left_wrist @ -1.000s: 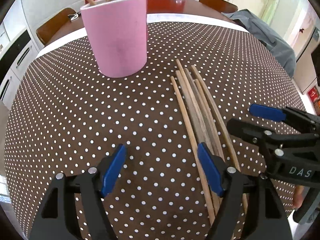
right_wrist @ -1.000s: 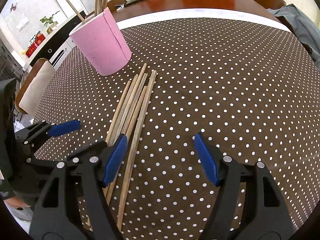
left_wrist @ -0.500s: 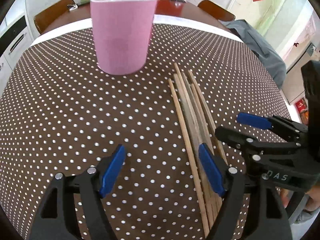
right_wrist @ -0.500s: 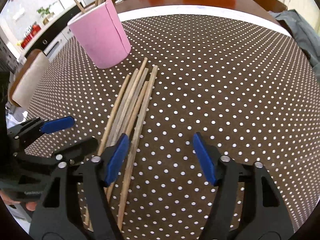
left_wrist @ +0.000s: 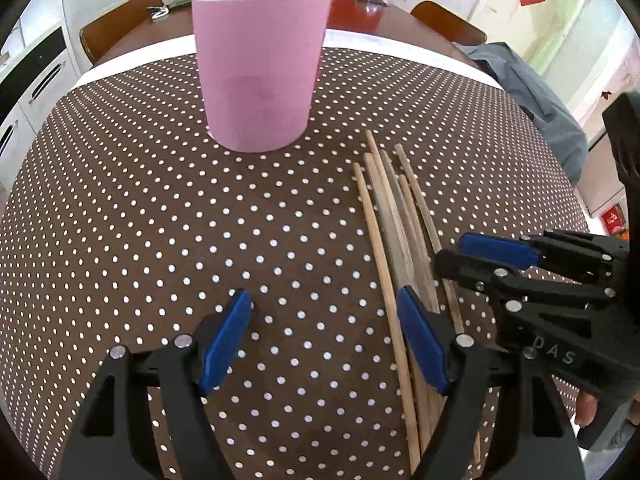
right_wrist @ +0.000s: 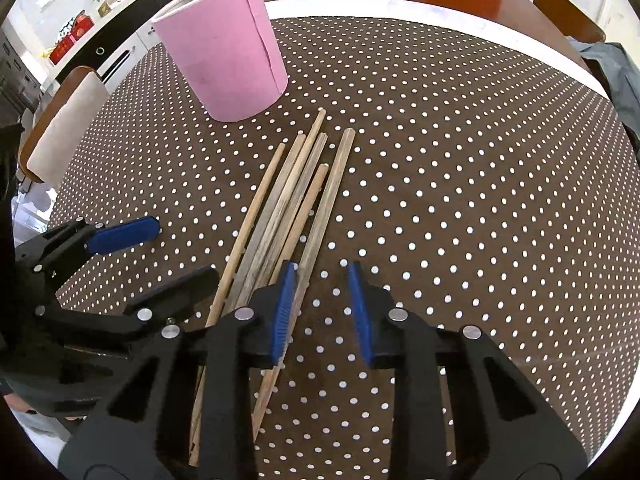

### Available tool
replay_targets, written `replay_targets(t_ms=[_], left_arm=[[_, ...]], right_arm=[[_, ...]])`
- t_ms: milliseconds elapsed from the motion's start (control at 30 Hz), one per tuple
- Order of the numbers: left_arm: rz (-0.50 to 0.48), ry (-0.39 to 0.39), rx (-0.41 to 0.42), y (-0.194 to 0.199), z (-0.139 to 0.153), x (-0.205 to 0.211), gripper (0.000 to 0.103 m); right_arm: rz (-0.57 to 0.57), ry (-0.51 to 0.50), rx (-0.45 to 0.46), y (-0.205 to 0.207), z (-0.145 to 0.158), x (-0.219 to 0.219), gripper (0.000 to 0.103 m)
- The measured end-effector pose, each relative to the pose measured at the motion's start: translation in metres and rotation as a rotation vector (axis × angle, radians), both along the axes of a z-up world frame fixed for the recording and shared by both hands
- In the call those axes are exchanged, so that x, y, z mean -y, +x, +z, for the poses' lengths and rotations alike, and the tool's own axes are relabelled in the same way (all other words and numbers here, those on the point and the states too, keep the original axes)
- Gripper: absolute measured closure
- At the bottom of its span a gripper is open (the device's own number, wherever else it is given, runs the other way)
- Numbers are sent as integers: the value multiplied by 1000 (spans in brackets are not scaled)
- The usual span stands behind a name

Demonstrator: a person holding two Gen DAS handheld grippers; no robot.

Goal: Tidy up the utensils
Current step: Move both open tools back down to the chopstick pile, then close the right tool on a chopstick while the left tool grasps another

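Roughly at centre of the bench [left_wrist: 120,208], a loose bundle of wooden chopsticks [left_wrist: 390,216] lies flat on the brown polka-dot cloth, six or so, nearly parallel, tips fanned slightly toward the pink holder [left_wrist: 260,68]. Holder stands upright just beyond the tips, apart from them, with more chopsticks standing inside, leaning at mixed angles.

Right tongs [right_wrist: 322,306]: blue pads partly closed, a narrow gap between them, nothing gripped. Left-hand pad [right_wrist: 285,308] sits over the near part of the outermost chopstick [right_wrist: 332,196]; cannot tell whether it touches. Gap itself shows only dotted cloth.

Left tongs [left_wrist: 324,340]: spread wide, holding nothing. Their right pad [left_wrist: 420,344] overlaps the near ends of the bundle in view; the left pad is over bare cloth. In the right wrist view the left tongs [right_wrist: 160,256] come in from the left, one finger beside the leftmost chopstick.

Outward: white border of the cloth, dark red-brown tabletop beyond it, wooden chairs [left_wrist: 120,40] round the far edge, a grey garment [left_wrist: 532,96] draped at the right, white cabinets [right_wrist: 116,60] at left.
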State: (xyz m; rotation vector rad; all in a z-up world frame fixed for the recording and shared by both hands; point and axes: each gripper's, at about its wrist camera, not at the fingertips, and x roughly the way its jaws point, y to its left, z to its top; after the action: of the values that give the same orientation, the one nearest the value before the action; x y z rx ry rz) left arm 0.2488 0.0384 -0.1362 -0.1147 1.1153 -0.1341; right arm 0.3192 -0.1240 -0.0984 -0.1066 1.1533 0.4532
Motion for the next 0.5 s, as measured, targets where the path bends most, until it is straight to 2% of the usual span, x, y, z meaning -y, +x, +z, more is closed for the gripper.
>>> replay_targets(t_ms=[167,267,433,500], left_arm=[[1,35,0,1,-1,5,29],[13,24,-3,3,-2,5,29],[-17,59,-5,2,-5,23,29],[-21,89,-4,4,-6,30,29]], right_arm=[[23,-49,29,3,-1,-6,81],[34,-96,57,3,-3,-16,83],[54,-61,36,3,-4,-6,94],[69,-35,23,4,-5,0,95]])
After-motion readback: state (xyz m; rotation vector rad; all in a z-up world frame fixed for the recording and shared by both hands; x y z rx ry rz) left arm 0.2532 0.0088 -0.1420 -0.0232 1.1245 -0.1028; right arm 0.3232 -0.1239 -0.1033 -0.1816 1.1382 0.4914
